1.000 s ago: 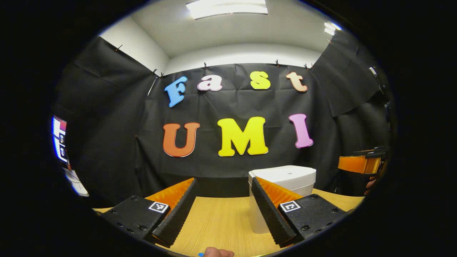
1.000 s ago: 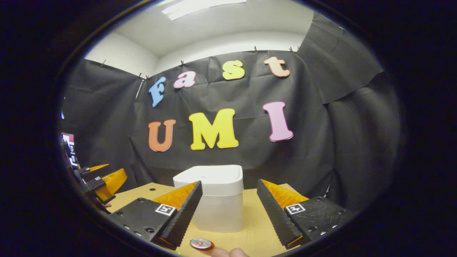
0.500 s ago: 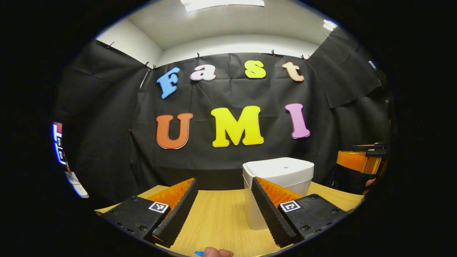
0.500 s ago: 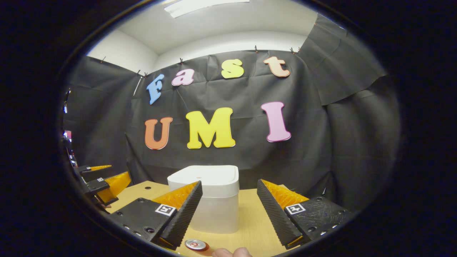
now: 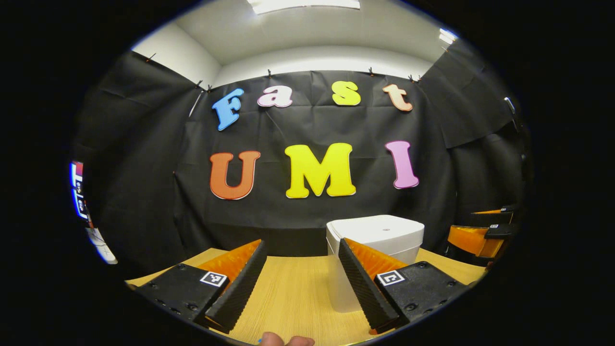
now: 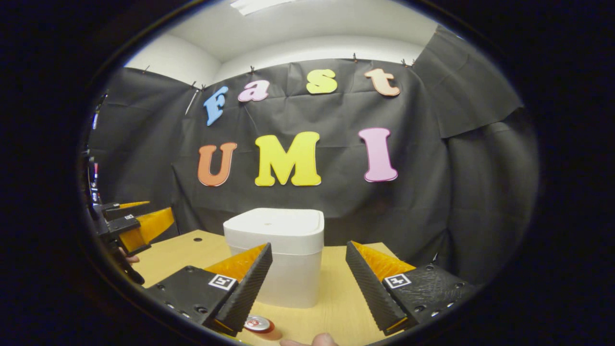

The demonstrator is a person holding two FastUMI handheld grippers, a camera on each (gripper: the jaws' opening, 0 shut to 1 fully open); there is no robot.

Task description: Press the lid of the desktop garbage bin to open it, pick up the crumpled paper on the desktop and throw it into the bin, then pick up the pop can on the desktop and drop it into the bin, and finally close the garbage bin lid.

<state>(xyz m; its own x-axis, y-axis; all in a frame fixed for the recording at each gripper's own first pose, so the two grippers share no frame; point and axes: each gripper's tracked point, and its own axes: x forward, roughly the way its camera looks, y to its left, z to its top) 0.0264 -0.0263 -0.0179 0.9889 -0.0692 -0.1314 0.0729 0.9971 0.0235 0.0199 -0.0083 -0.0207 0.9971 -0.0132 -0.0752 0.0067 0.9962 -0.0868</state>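
In the left gripper view, the left claw [image 5: 300,283] stands wide and empty over the wooden worktop [image 5: 293,298]. The white garbage bin [image 5: 375,240], lid shut, stands partly behind its right finger. The right claw [image 5: 480,235] hangs at the far right, lower than half a second ago.

In the right gripper view, the right claw [image 6: 307,286] is wide and empty; the bin [image 6: 276,254] stands straight ahead, now lower and nearer. The pop can [image 6: 257,324] lies just beneath the fingers. The left claw [image 6: 139,223] hovers at the left edge.
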